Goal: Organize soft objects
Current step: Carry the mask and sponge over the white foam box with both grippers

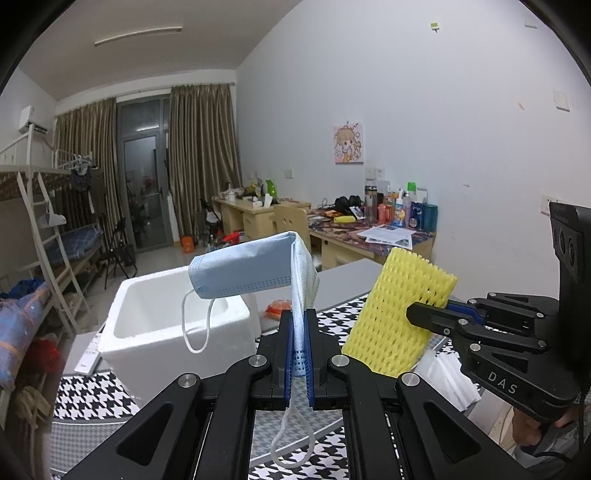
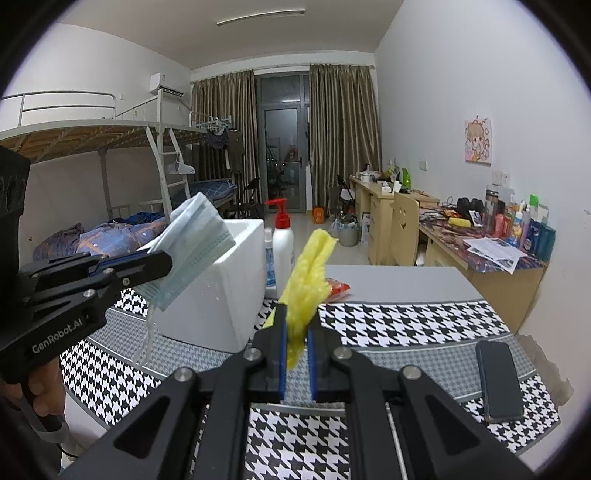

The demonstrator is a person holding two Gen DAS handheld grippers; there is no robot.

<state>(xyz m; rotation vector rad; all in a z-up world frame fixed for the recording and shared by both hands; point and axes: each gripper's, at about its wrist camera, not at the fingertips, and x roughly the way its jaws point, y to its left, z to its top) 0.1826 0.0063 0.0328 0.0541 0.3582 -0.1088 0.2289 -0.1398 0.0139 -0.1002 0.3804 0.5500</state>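
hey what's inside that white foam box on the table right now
The white foam box shows only bare white inner walls; its floor is hidden by the rim and the face mask in the left gripper.

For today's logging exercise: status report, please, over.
Left gripper shut on blue face mask. Right gripper shut on yellow foam net. White foam box open ahead, path unobstructed.

dorm-type room, white walls (image 2: 461, 66), brown curtains (image 2: 341, 125) around a glass balcony door (image 2: 282, 147), metal bunk bed (image 2: 110, 147) left, wooden desks (image 2: 384, 206) right, ceiling tube light (image 2: 260, 17)
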